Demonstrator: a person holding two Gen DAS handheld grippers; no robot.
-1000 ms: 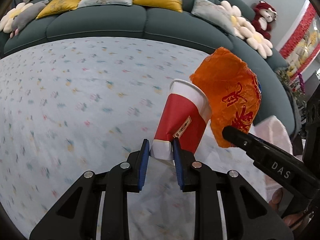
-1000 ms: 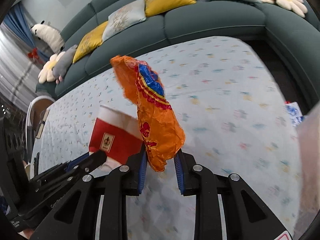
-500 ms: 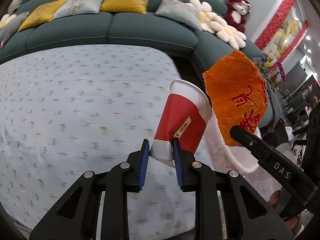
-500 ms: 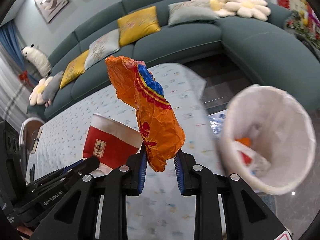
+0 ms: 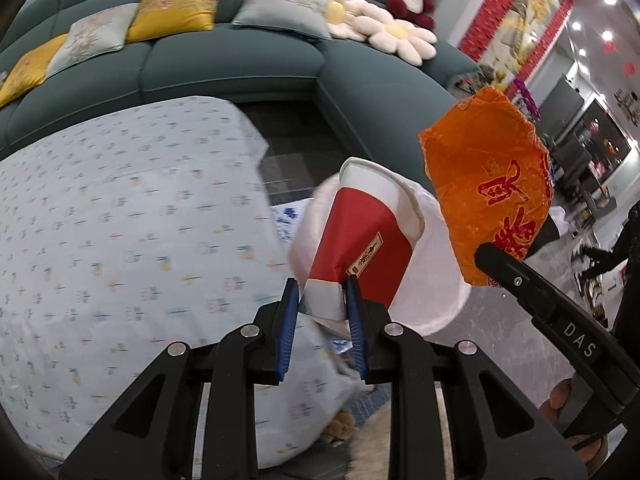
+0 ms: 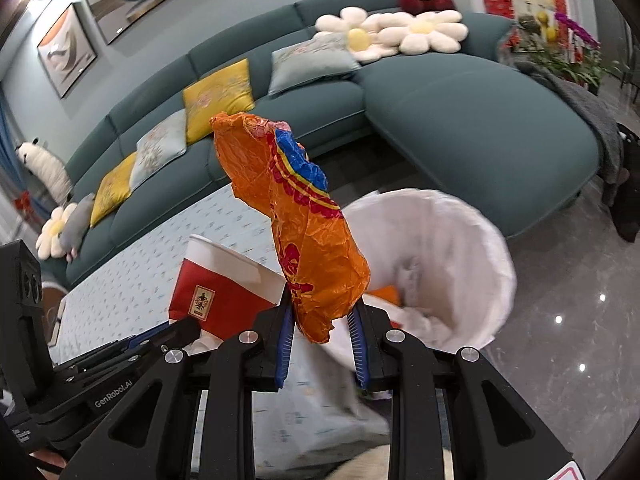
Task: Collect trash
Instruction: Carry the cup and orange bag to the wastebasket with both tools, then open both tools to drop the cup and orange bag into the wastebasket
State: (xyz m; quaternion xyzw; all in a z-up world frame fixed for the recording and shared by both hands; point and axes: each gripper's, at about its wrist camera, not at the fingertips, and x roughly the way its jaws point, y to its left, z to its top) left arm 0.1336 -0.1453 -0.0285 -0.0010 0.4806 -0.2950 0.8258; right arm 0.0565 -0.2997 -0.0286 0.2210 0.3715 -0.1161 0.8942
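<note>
Above a white-lined bin (image 6: 472, 240), tongs pinch a crinkled orange wrapper (image 6: 308, 248) and paper cup (image 5: 368, 240).

The left tongs (image 5: 322, 292) clamp a red paper cup (image 5: 366, 244) above the white-lined bin (image 5: 436, 280).

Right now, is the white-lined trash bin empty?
No. The trash bin already holds crumpled white and orange scraps at its bottom.

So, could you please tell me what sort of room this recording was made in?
Most likely a home living room. A long teal sectional sofa with yellow cushions and flower-shaped pillows curves round a cloth-covered low table, framed pictures hang on the wall, and a lined waste bin stands on the floor.
</note>
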